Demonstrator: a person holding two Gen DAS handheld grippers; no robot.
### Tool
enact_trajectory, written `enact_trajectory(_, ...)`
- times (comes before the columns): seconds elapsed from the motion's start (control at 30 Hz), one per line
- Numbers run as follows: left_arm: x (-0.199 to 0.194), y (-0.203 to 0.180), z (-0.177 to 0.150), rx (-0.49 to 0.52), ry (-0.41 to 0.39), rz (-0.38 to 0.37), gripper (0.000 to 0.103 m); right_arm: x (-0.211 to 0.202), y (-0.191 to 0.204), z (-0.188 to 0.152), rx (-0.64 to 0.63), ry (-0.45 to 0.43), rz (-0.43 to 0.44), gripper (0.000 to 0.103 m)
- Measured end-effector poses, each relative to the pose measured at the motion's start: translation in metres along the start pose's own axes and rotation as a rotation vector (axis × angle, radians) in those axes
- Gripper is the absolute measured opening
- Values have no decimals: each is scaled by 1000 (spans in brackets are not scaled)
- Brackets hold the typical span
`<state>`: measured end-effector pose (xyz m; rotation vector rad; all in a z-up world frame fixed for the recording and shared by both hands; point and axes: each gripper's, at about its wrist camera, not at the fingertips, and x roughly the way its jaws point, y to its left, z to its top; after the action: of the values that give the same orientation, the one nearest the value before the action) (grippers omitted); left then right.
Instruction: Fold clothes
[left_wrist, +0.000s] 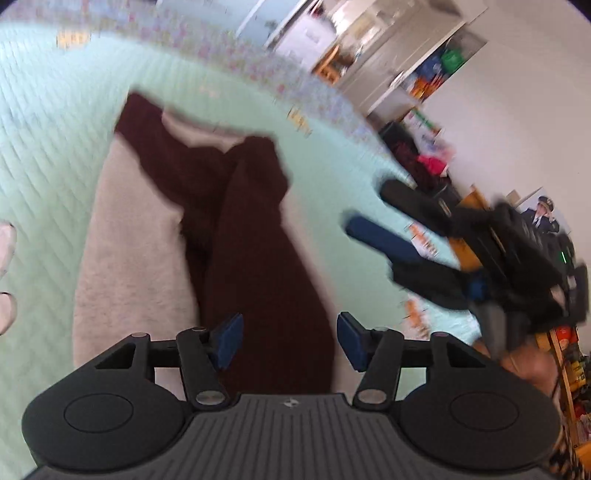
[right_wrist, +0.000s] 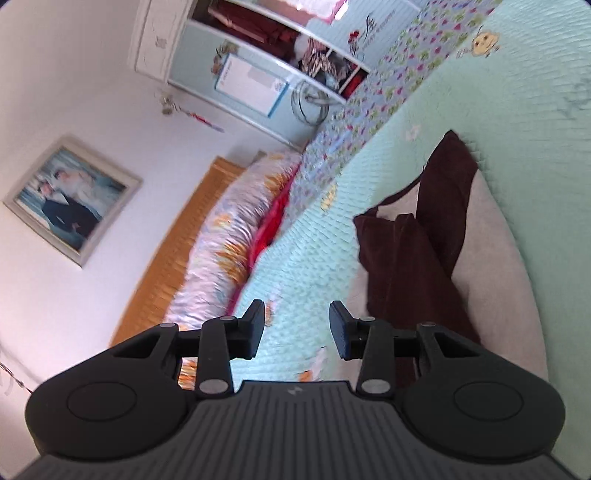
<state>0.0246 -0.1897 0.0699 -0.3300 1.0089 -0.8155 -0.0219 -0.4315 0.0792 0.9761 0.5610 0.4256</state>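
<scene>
A garment lies on the mint quilted bedspread (left_wrist: 51, 177): a pale grey-beige body (left_wrist: 125, 266) with dark maroon sleeves (left_wrist: 258, 258) folded across it. In the left wrist view my left gripper (left_wrist: 290, 341) hovers over the maroon sleeve, open, nothing pinched between its blue pads. My right gripper (left_wrist: 373, 210) shows there at the right, blurred, jaws apart and empty. In the right wrist view my right gripper (right_wrist: 296, 328) is open above the bedspread (right_wrist: 303, 258), with the maroon sleeves (right_wrist: 410, 254) and the pale body (right_wrist: 495, 280) to its right.
A folded patterned duvet (right_wrist: 218, 258) and a wooden headboard (right_wrist: 177, 254) lie beyond the bedspread. A wardrobe with open shelves (right_wrist: 258, 70) stands behind, and a framed photo (right_wrist: 70, 199) hangs on the wall. Cluttered shelves (left_wrist: 424, 81) are visible past the bed's far edge.
</scene>
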Motion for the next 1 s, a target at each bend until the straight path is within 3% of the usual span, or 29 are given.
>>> enact_trajectory(0.03, 17, 14, -1, -39, 60, 16, 58, 20, -15, 4, -2, 35, -17, 43)
enact_trajectory(0.07, 28, 25, -2, -76, 95, 23, 50, 40, -33, 6, -2, 75, -57, 43)
enact_trajectory(0.1, 31, 32, -2, -102, 90, 6, 50, 54, -51, 6, -1, 106, -90, 41)
enact_trajectory(0.13, 29, 36, 0, -117, 100, -18, 50, 63, -67, 5, 2, 128, -113, 15)
enact_trajectory(0.17, 27, 39, 3, -131, 111, -41, 50, 72, -83, 4, 6, 150, -137, 1)
enact_trajectory(0.33, 19, 58, 20, -355, 221, -114, 50, 67, -100, 13, 160, 209, -118, 2)
enact_trajectory(0.43, -7, 46, 46, -318, 183, -105, 51, 64, -82, 28, 150, 265, -113, 18)
enact_trajectory(0.5, -23, 44, 69, -273, 121, -69, 61, 55, -66, 46, 111, 255, -78, 31)
enact_trajectory(0.57, -31, 51, 89, -240, 64, 28, 65, 44, -59, 71, 69, 214, -67, 56)
enact_trajectory(0.63, -30, 67, 111, -223, 10, 129, 65, 37, -62, 100, 31, 178, -76, 63)
enact_trajectory(0.73, -16, 104, 142, -253, -37, 211, 65, 38, -85, 140, 19, 162, -103, 72)
enact_trajectory(0.9, 19, 150, 186, -301, -39, 233, 65, 58, -127, 174, 50, 200, -152, 72)
enact_trajectory(1.0, 29, 156, 198, -277, -27, 215, 66, 75, -143, 184, 45, 253, -171, 72)
